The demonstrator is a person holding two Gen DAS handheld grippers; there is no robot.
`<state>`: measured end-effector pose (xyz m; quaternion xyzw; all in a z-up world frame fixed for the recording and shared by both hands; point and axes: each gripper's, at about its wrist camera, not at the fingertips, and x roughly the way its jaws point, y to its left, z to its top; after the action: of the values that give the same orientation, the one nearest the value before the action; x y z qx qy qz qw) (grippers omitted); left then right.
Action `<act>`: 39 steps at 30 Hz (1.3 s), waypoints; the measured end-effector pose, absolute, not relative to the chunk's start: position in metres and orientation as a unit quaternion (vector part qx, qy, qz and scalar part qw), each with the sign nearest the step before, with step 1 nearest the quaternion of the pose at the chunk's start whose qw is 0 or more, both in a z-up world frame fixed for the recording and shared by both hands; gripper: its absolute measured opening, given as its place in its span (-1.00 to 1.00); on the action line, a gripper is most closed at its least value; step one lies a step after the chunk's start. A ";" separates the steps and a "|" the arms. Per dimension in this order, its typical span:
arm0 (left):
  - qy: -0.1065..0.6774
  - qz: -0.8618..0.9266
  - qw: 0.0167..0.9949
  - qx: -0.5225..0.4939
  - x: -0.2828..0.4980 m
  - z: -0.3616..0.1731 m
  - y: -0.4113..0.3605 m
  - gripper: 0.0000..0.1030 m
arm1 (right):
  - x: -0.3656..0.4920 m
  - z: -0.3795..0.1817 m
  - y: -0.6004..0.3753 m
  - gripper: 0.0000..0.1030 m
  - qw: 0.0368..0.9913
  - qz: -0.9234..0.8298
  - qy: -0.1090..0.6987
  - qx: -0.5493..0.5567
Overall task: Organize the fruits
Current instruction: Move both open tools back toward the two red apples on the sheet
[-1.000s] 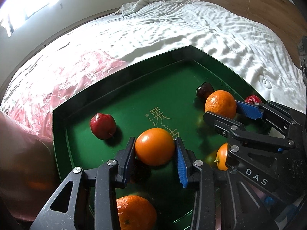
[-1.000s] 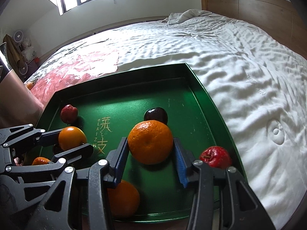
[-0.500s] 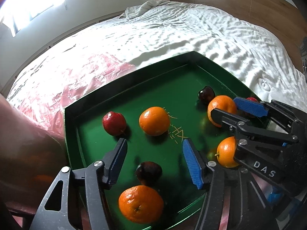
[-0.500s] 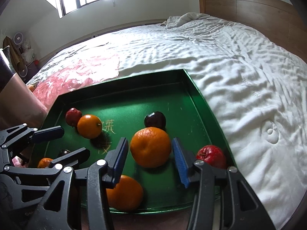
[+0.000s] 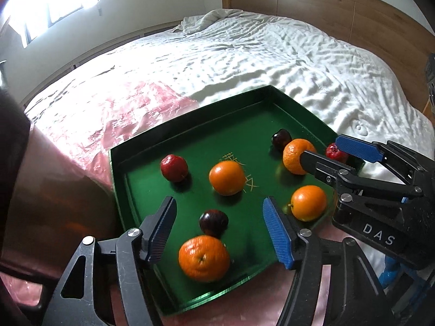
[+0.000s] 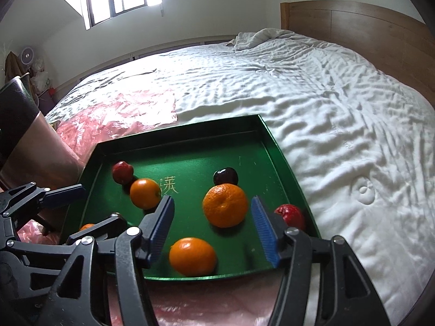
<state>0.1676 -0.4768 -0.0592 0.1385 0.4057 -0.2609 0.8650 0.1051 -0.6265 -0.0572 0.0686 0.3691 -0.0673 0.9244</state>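
Observation:
A green tray (image 5: 190,141) (image 6: 176,141) lies on the bed with several oranges, red fruits and dark plums in it. My left gripper (image 5: 220,231) is open and empty, held above the tray's near end over a dark plum (image 5: 213,220) and an orange (image 5: 204,258). An orange (image 5: 227,178) sits beyond it beside a red fruit (image 5: 174,167). My right gripper (image 6: 212,231) is open and empty, just short of a large orange (image 6: 225,205). Another orange (image 6: 192,256) lies below it, a red fruit (image 6: 289,214) to its right, a dark plum (image 6: 225,176) behind.
The tray rests on a white rumpled bed cover (image 6: 326,108) with a pink plastic sheet (image 5: 108,114) to the left. A wooden headboard (image 6: 367,35) stands at the back right. A brown object (image 5: 40,184) is close on the left.
Both grippers opened, let go of their oranges and pulled back from the tray. The two oranges now rest on the tray floor.

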 end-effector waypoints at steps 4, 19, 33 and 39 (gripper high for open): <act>0.405 -0.264 0.865 0.134 0.155 -0.052 -0.467 0.26 | 0.091 -0.047 -0.620 1.00 0.925 -0.074 0.367 0.068; 0.353 -0.259 0.890 0.128 0.079 -0.019 -0.404 0.48 | 0.027 -0.019 -0.575 1.00 0.932 -0.082 0.348 0.060; 0.351 -0.239 0.897 0.126 0.029 -0.016 -0.330 0.54 | -0.026 -0.017 -0.506 1.00 0.929 -0.065 0.362 0.047; 0.352 -0.220 0.903 0.115 0.017 -0.015 -0.291 0.54 | -0.046 -0.013 -0.475 1.00 0.928 -0.056 0.368 0.036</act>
<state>0.0166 -0.2910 -0.0151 0.1154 0.3518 -0.2199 0.9025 -0.0460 -0.4750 -0.0126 0.0360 0.3676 -0.0558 0.9276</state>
